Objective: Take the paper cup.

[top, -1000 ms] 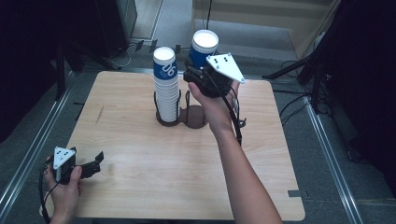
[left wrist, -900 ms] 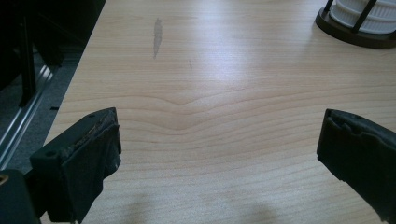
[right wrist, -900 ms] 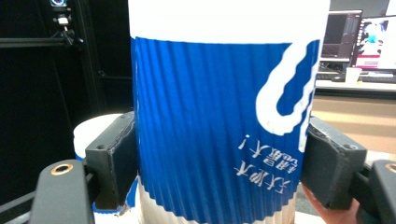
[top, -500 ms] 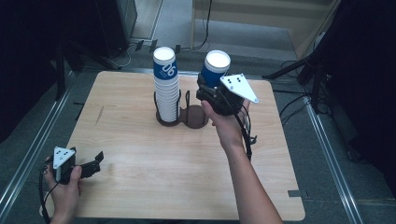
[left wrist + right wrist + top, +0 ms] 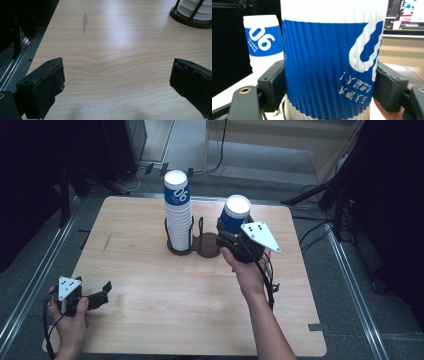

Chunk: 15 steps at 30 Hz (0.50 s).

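- Right of the tabletop's middle, the right gripper (image 5: 235,237) has its fingers (image 5: 272,85) clamped on the blue cup (image 5: 234,215), held upside down beside the holder's empty base (image 5: 210,245).
- Best to set it down level and slowly (the stack (image 5: 179,212) stands close).
- Since the earlier frame, cup and hand have sunk and come nearer.
- By the near left corner, the left gripper (image 5: 102,292) is open wide, empty.

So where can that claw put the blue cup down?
The bare wood between the cup stack and the left claw is free, as is the near right table. It is crowded around the holder, where the right claw grips the cup.
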{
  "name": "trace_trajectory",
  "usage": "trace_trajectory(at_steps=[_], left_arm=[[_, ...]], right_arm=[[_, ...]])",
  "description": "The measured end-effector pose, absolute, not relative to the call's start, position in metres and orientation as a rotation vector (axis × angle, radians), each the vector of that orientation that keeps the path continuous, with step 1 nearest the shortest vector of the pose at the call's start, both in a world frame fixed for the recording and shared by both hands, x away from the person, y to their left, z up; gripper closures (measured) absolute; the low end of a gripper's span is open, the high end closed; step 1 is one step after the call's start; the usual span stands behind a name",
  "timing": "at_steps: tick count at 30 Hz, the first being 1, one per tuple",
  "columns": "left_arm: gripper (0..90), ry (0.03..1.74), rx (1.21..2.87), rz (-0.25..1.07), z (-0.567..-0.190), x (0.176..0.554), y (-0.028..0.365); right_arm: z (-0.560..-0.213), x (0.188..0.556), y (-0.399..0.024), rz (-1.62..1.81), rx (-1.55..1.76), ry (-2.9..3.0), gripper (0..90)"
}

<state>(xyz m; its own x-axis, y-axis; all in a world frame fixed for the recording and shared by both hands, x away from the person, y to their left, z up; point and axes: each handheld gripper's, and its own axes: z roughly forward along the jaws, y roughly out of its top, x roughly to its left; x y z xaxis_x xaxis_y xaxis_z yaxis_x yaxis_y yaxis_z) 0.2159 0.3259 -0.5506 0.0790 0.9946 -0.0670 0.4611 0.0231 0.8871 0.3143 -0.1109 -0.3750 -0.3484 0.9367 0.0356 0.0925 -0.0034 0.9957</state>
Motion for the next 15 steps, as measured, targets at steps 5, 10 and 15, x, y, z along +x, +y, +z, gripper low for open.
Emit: trace_trajectory(at_steps=[5,10,15], left_arm=[[0.5,1.476,1.544,0.841,-0.551,0.214,0.326],[0.5,1.481,1.541,0.822,-0.551,0.214,0.327],[0.6,1.465,1.549,0.813,-0.551,0.215,0.326]], right_arm=[[-0.394,0.307,-0.117,1.431,1.124,1.541,21.9],[-0.406,0.302,-0.122,1.423,1.139,1.541,21.9],[-0.412,0.294,-0.131,1.412,1.143,1.531,21.8]])
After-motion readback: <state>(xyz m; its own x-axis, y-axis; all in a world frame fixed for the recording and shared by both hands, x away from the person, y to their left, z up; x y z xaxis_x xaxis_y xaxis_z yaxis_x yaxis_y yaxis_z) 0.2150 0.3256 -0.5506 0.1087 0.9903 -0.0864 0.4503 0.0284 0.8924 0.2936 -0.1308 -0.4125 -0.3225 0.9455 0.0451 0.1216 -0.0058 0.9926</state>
